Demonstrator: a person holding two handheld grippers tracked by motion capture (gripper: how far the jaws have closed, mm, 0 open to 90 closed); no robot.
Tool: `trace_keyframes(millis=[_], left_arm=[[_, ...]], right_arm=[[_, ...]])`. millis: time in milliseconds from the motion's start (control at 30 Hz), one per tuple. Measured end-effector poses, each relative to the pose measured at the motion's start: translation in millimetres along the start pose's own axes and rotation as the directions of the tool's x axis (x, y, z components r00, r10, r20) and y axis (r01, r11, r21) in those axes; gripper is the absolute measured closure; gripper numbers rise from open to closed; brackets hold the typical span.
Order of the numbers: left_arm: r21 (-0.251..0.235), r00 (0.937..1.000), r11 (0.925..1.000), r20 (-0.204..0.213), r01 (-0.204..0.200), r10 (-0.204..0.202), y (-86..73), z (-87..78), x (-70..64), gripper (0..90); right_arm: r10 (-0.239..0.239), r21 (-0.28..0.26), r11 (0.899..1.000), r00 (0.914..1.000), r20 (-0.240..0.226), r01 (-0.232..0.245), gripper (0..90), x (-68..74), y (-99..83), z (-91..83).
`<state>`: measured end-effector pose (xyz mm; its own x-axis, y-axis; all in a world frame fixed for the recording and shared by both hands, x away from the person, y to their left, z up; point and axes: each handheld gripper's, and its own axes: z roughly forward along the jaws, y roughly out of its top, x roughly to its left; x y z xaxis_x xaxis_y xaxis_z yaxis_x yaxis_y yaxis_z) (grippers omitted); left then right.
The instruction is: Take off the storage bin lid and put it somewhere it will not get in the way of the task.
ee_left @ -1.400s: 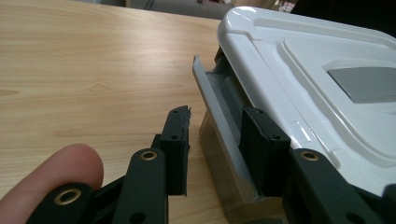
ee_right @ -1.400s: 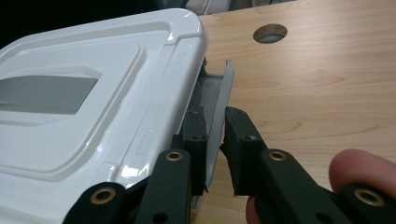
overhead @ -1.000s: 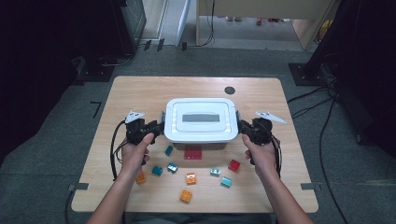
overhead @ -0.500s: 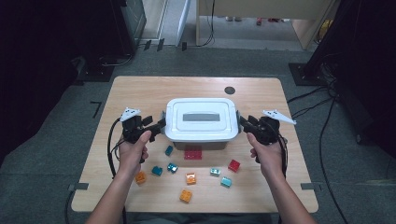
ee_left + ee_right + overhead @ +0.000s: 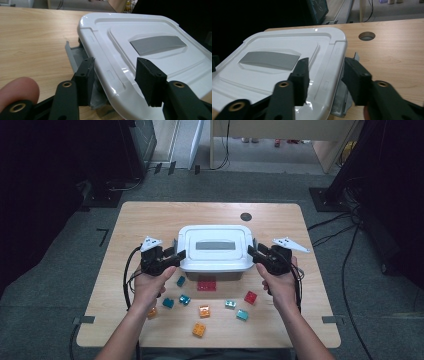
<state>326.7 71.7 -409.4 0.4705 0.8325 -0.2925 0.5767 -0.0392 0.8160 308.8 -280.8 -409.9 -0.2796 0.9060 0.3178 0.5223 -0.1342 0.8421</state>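
A white plastic box with a grey-panelled lid (image 5: 216,246) stands at the middle of the table. My left gripper (image 5: 177,256) is at its left end and my right gripper (image 5: 252,252) at its right end. In the left gripper view, the left gripper (image 5: 115,75) is open, one jaw above the lid's rim (image 5: 100,62) and one below it, beside a grey latch (image 5: 72,56). In the right gripper view, the right gripper (image 5: 327,77) is likewise open astride the lid's rim (image 5: 334,62), with a grey latch (image 5: 342,100) underneath. Neither pair of jaws presses on the lid.
Several small coloured bricks lie in front of the box: a red plate (image 5: 206,285), a red brick (image 5: 250,297), orange ones (image 5: 199,329) and teal ones (image 5: 181,281). A round cable hole (image 5: 245,216) sits behind the box. The table's edges (image 5: 315,270) are near both hands.
Both grippers drew slightly outward and away from me, then came back in against the box's ends. The box and the bricks have stayed put.
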Motion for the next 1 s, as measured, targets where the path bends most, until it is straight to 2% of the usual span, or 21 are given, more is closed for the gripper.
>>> trace_keyframes(millis=[100, 167, 200, 300, 433, 567, 733, 833, 1000], left_arm=[[0.01, 0.9998, 0.9999, -0.013, -0.012, 0.012, -1.4, 2.4, -2.5, 50.8], [0.018, 0.9999, 0.9998, -0.011, 0.003, -0.003, -1.8, 3.7, -1.2, 50.6], [0.022, 0.9999, 0.9997, -0.014, 0.008, -0.008, -2.0, 4.4, -0.3, 50.3], [0.019, 0.9994, 0.9994, -0.016, 0.029, -0.029, -1.7, 5.4, 2.6, 48.1], [0.026, 0.9994, 0.9991, -0.005, 0.035, -0.034, -0.9, 7.1, 2.4, 47.4], [0.04, 0.9989, 0.9983, 0.016, 0.042, -0.043, -0.3, 8.9, 3.1, 44.4], [0.038, 0.9989, 0.9984, 0.018, 0.042, -0.043, -0.5, 9.4, 3.0, 43.4], [0.039, 0.9989, 0.9983, 0.019, 0.043, -0.044, -0.5, 9.3, 3.1, 43.5], [0.041, 0.9984, 0.9978, 0.023, 0.051, -0.052, -0.5, 9.3, 3.6, 43.7]], right_arm=[[0.014, -0.001, 1.0, 0.9999, 0.005, -0.014, 66.5, -1.3, -1.0, 2.6], [0.031, 0.009, 0.999, 0.9991, -0.029, -0.031, 68.3, -4.1, -2.2, 5.8], [0.037, 0.011, 0.999, 0.9989, -0.027, -0.037, 69.8, -4.7, -3.0, 6.7], [0.034, 0.019, 0.999, 0.9992, -0.02, -0.034, 71.1, -7.2, -4.1, 8.2], [0.065, 0.025, 0.998, 0.9971, -0.04, -0.064, 71.9, -11.2, -3.9, 8.5], [0.086, 0.032, 0.996, 0.9951, -0.049, -0.084, 69.5, -14.2, -2.9, 9.5], [0.149, 0.052, 0.988, 0.986, -0.075, -0.145, 63.9, -19.7, -1.9, 12.3], [0.175, 0.069, 0.983, 0.9796, -0.098, -0.169, 64.2, -20.4, -1.8, 13.2], [0.193, 0.073, 0.98, 0.9761, -0.099, -0.186, 64.2, -20.3, -1.9, 13.9]])
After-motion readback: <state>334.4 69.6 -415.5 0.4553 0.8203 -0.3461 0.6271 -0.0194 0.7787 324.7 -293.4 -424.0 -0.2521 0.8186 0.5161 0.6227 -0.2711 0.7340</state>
